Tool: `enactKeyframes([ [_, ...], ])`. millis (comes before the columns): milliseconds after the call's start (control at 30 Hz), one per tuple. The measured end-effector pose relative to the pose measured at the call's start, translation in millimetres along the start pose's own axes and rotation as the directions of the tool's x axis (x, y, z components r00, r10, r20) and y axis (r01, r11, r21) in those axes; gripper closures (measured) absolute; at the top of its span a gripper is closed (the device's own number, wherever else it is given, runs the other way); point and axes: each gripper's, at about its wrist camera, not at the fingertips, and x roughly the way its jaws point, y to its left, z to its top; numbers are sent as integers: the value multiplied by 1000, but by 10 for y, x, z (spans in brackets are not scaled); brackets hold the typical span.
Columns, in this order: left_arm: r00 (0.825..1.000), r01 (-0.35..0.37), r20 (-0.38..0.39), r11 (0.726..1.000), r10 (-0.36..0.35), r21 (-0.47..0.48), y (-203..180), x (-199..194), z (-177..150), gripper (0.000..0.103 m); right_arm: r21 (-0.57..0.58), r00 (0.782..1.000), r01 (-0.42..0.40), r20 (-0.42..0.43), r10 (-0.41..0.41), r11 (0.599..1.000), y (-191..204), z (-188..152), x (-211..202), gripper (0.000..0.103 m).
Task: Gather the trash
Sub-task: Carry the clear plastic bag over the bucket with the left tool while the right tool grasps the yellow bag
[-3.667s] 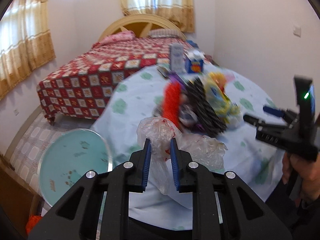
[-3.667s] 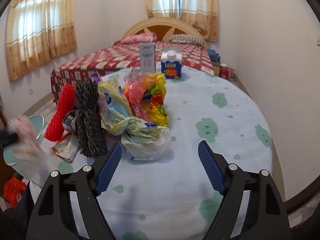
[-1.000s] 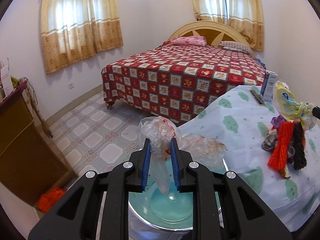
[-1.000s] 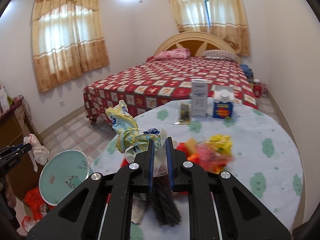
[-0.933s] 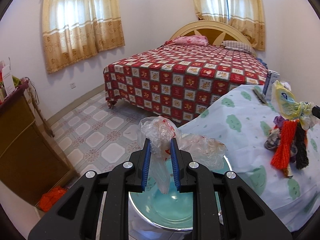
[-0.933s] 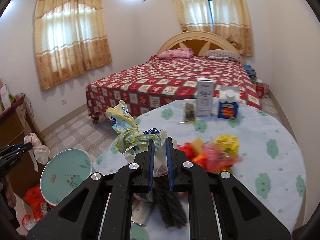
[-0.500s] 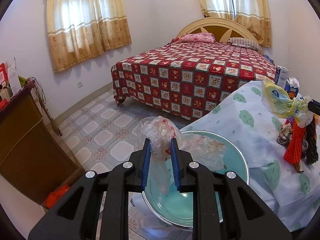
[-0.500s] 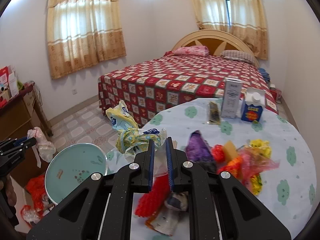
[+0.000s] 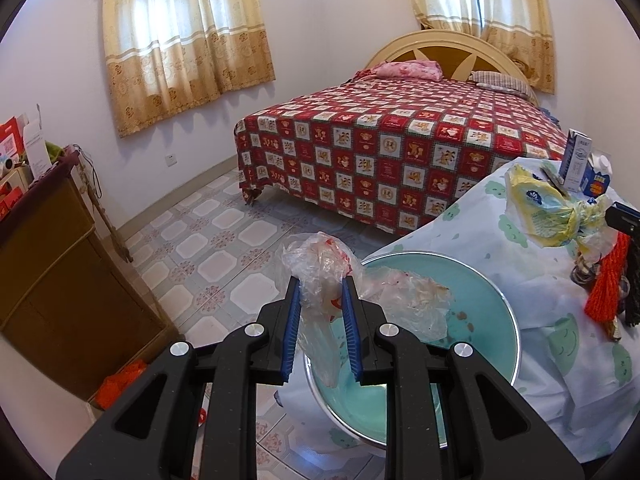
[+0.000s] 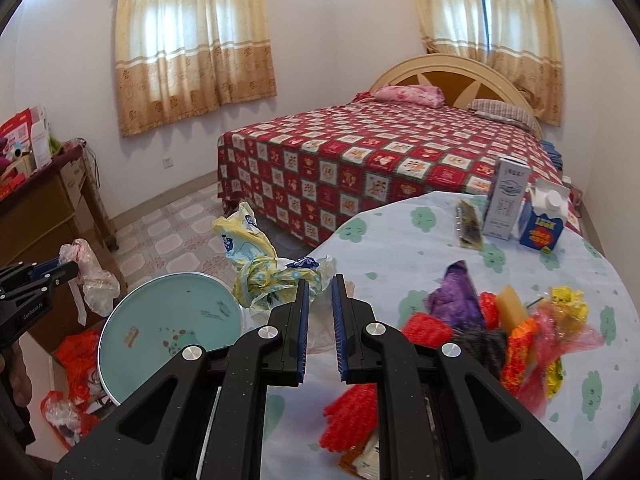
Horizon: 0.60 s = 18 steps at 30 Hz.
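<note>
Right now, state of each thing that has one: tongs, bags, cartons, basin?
Left tongs: shut on crumpled clear plastic bag, held above the basin.
Right tongs: shut on knotted yellow plastic bag.
Round teal basin: upright, open.
Blue milk carton: upright, capped.
Tall white carton: upright.

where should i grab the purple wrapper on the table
Grip the purple wrapper at its pointed upper tip, coming from above. That peak stands clear of the pile, while its base is crowded by the red net and yellow block. Both grippers are full now, so it waits.
</note>
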Motion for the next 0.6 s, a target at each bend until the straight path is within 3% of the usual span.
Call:
enactKeyframes([
  [600,1000,-20,-12,1000,19,-12,79,39,-37,80,-53,998,-45,-43,43,998,285,-65,197,90],
])
